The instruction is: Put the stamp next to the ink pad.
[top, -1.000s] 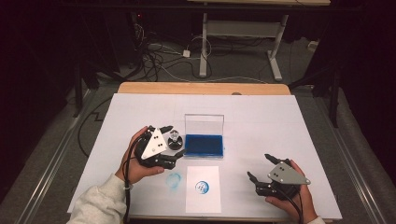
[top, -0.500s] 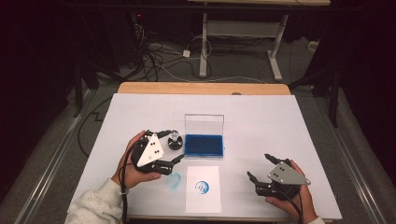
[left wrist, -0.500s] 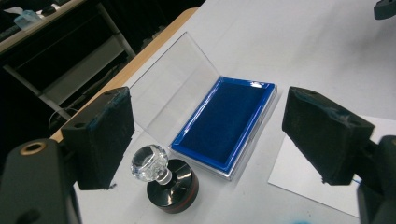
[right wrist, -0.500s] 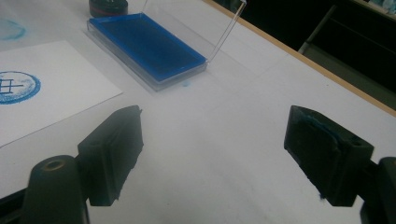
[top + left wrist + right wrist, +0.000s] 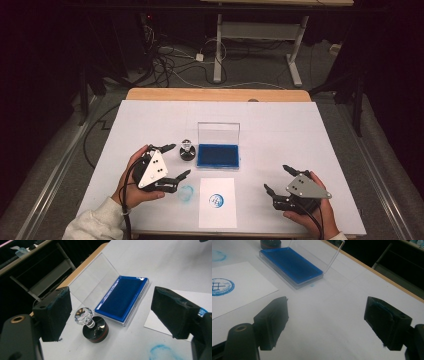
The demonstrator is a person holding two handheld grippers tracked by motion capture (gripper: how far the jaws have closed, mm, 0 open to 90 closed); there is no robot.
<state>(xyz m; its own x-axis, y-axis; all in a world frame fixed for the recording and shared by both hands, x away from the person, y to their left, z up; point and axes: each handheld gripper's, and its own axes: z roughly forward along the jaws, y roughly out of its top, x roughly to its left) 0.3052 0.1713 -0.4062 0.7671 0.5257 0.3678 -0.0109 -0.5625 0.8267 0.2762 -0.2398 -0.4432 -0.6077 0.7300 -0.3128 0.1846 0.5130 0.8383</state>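
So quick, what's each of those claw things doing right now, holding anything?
Left gripper: open, holding nothing; the stamp stands free on the table just ahead of it.
Right gripper: open, holding nothing, over the white table.
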